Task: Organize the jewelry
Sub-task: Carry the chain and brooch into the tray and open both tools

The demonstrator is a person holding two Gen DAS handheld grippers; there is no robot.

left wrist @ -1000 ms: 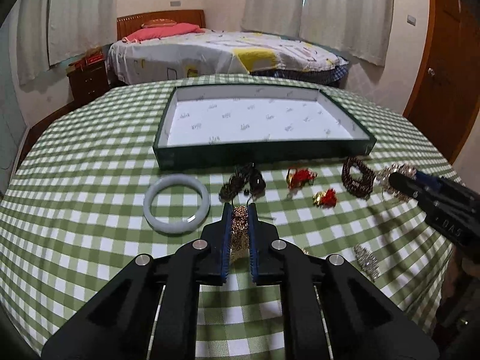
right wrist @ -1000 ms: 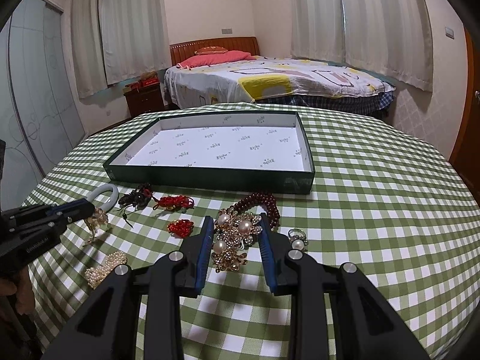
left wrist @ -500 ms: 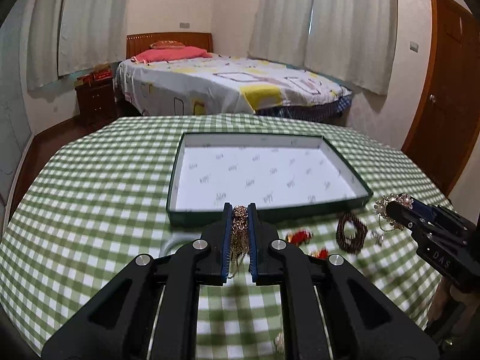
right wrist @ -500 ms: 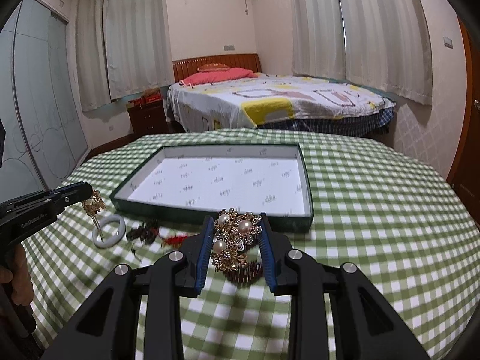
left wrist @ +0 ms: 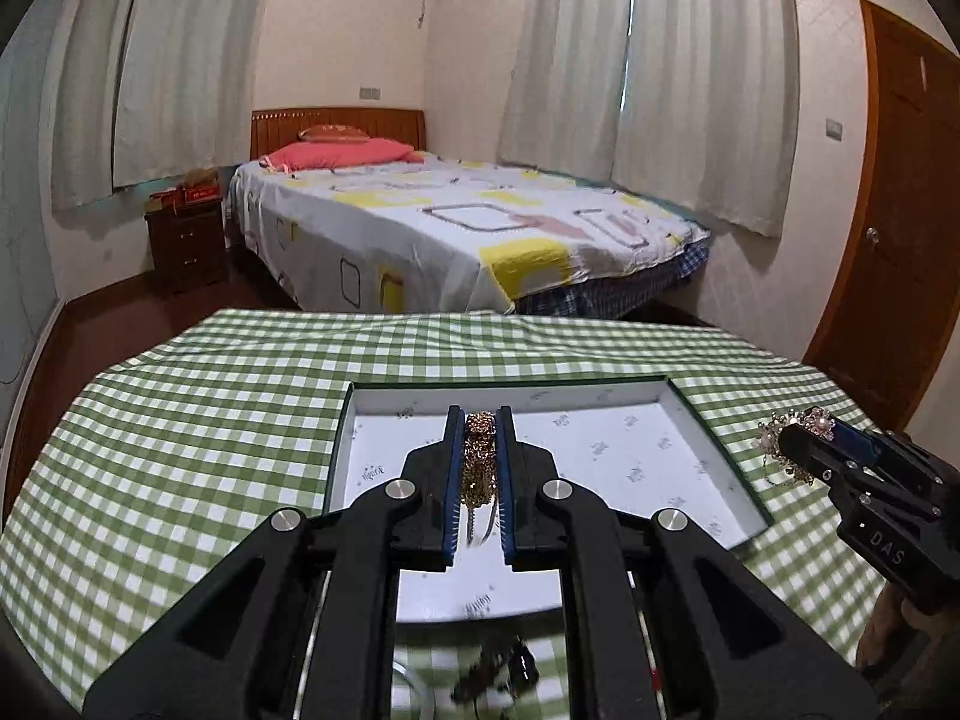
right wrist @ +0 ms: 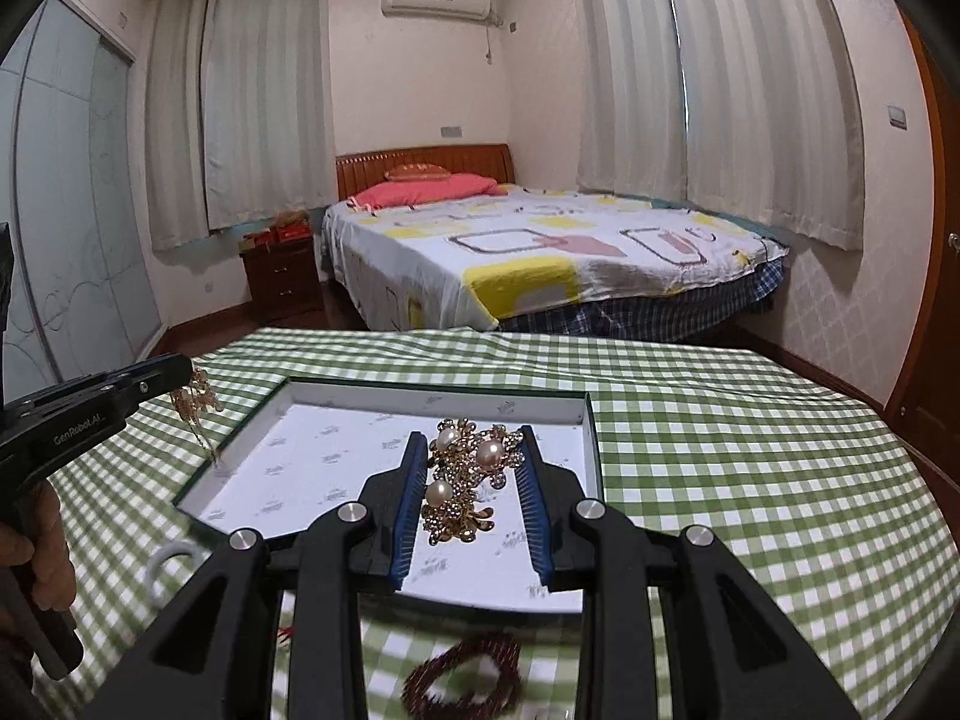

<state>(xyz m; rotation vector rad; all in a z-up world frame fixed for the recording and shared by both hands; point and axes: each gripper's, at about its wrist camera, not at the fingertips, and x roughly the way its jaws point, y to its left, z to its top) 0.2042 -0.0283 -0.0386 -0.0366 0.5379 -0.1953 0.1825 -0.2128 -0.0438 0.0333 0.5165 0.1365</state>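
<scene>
My left gripper [left wrist: 479, 420] is shut on a gold chain piece [left wrist: 478, 461] and holds it above the near left part of the green tray [left wrist: 714, 438] with its white printed liner. My right gripper [right wrist: 474, 444] is shut on a gold brooch with pearls [right wrist: 465, 480], held above the tray's [right wrist: 591, 420] near right part. Each gripper shows in the other's view: the right one with its brooch [left wrist: 792, 438] at the tray's right side, the left one with its chain [right wrist: 192, 399] at the tray's left side.
On the green checked tablecloth [right wrist: 750, 450] near the front of the tray lie a dark red bead bracelet [right wrist: 462, 681], a pale jade bangle [right wrist: 171, 558] and dark cord jewelry [left wrist: 498, 669]. A bed [left wrist: 450, 228] stands beyond the table.
Both grippers have risen from the table with their pieces and moved forward over the tray. The loose jewelry now lies below and behind them.
</scene>
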